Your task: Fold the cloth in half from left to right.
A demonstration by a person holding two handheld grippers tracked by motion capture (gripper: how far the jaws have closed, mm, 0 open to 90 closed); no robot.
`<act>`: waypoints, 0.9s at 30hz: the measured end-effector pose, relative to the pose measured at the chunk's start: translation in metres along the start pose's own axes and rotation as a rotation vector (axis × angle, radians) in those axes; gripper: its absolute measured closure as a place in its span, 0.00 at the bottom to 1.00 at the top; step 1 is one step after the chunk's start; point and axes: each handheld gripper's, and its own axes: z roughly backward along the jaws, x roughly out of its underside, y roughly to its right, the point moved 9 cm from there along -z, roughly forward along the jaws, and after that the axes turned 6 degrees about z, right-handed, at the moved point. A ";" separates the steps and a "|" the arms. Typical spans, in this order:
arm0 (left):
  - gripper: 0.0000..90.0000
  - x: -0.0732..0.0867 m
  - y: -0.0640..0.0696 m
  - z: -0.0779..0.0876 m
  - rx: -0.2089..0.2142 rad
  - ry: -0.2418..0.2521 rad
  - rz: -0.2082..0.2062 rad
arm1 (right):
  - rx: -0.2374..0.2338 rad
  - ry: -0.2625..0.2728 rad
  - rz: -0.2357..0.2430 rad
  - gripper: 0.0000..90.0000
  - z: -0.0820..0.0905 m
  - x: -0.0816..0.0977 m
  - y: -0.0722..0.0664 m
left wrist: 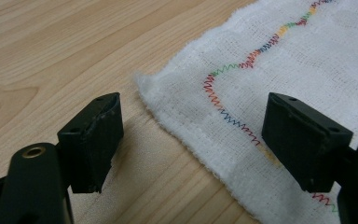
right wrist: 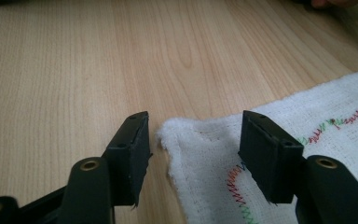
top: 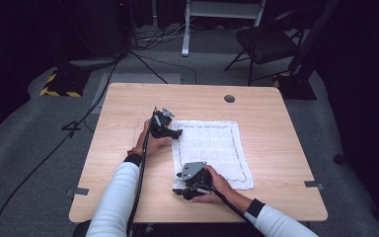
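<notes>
We see white cloth [top: 212, 148] flat on table [top: 276, 113]. Left gripper [left wrist: 191, 140] released, jaws straddling cloth's far-left corner. Right gripper [right wrist: 193, 154] released, jaws straddling near-left corner, not clamped.

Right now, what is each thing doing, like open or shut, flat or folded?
white cloth: spread flat on the table, unfolded, not held.
left gripper: open, jaws astride a cloth corner, not pressing it.
right gripper: open, jaws astride another corner, not pressing it.
table: bare wood around the cloth.
</notes>
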 end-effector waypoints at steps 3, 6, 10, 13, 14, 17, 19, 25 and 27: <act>0.25 0.000 0.000 0.001 -0.006 -0.006 -0.004 | 0.012 0.005 -0.018 0.53 0.000 0.000 0.001; 0.51 0.000 0.006 0.004 0.026 -0.005 -0.021 | 0.054 0.020 -0.033 0.70 0.000 0.000 0.002; 0.67 0.001 0.009 0.007 0.057 0.002 -0.025 | 0.101 0.009 -0.013 0.85 0.000 0.000 0.005; 0.79 0.004 0.007 0.010 0.083 -0.001 -0.023 | 0.122 0.002 -0.019 0.90 -0.001 0.000 0.007; 0.81 0.004 0.006 0.010 0.087 -0.004 -0.029 | 0.122 -0.004 -0.016 0.91 -0.001 -0.001 0.007; 0.87 0.005 0.006 0.012 0.089 -0.004 -0.027 | 0.130 -0.013 -0.011 0.92 -0.003 -0.003 0.008; 0.91 0.006 0.005 0.012 0.089 -0.005 -0.034 | 0.130 -0.014 -0.006 0.92 -0.005 -0.005 0.008; 0.94 0.009 0.001 0.018 0.075 -0.016 -0.060 | 0.123 -0.017 0.012 0.93 -0.009 -0.011 0.005; 0.95 0.010 -0.002 0.021 0.069 -0.017 -0.060 | 0.119 -0.012 0.019 0.93 -0.011 -0.016 0.004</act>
